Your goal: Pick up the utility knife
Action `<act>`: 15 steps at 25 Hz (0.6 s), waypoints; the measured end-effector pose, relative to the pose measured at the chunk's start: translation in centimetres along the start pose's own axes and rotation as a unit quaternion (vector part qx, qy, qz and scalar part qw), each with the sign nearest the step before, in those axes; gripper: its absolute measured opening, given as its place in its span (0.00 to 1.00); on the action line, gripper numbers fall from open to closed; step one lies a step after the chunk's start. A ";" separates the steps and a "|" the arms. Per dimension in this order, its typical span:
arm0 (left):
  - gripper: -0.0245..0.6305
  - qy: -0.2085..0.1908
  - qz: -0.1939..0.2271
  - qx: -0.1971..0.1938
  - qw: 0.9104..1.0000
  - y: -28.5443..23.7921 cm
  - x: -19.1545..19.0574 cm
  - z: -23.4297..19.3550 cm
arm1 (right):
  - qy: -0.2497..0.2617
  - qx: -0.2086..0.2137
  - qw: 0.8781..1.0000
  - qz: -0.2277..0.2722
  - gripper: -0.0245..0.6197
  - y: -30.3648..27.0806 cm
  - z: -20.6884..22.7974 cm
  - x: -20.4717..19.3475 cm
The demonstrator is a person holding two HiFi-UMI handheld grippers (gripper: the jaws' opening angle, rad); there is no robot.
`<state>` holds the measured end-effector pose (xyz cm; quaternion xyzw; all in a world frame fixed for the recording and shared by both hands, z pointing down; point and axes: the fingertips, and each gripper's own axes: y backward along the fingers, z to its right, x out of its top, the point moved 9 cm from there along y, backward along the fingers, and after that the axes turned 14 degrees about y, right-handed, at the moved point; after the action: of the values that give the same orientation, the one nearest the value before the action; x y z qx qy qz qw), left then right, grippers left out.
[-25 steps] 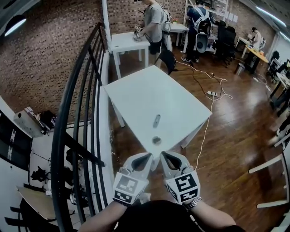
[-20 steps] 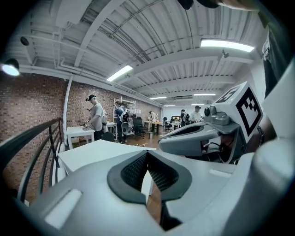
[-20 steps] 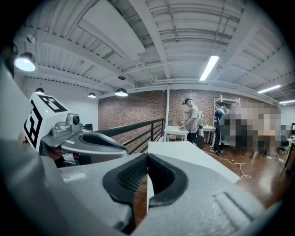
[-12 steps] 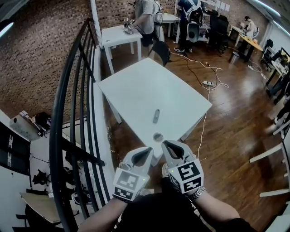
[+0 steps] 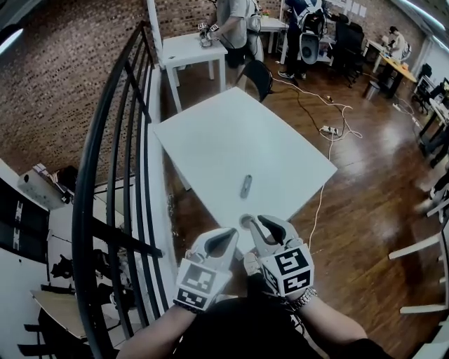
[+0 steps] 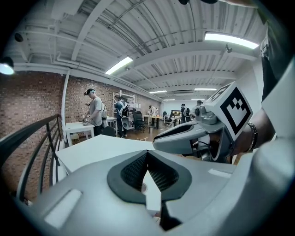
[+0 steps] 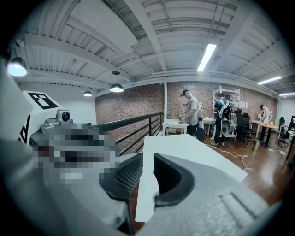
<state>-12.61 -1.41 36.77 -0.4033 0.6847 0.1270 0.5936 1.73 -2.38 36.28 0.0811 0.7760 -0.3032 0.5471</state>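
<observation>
The utility knife (image 5: 245, 186), a slim grey handle, lies on the white table (image 5: 210, 140) near its front corner. A small round ring (image 5: 245, 220) sits closer to the edge. My left gripper (image 5: 230, 234) hangs just short of that corner, its tips meeting and nothing between them (image 6: 147, 153). My right gripper (image 5: 258, 223) reaches the table edge beside the ring. Its jaws are opening, and only the table shows through the narrow gap (image 7: 147, 159). Both gripper views have the knife hidden behind the jaws.
A black metal railing (image 5: 105, 175) runs along the left, over a drop to a lower floor. Behind stand a second white table (image 5: 186, 49), a person (image 5: 235, 21) and a dark chair (image 5: 261, 77). A cable (image 5: 330, 126) trails over the wood floor on the right.
Both grippers have moved forward to the table's near corner, and the right one now overlaps the ring. The right jaws have parted slightly. The knife has not moved.
</observation>
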 end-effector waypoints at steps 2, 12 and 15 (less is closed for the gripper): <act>0.06 0.003 -0.005 0.003 1.000 -1.1 0.1 -0.3 | -0.005 0.007 1.000 -0.008 0.13 -0.9 0.8 -0.5; 0.06 0.031 -0.036 0.033 0.998 -6.3 0.8 -3.1 | -0.020 0.048 0.997 -0.061 0.22 -7.0 4.9 -3.4; 0.06 0.043 -0.044 0.043 0.997 -7.8 0.6 -3.9 | -0.024 0.061 0.995 -0.077 0.25 -8.9 5.7 -4.5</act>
<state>-9.89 -9.24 39.61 -0.4122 0.6958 0.0533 0.5858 3.97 -11.77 42.42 0.0467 0.7467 -0.3932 0.5346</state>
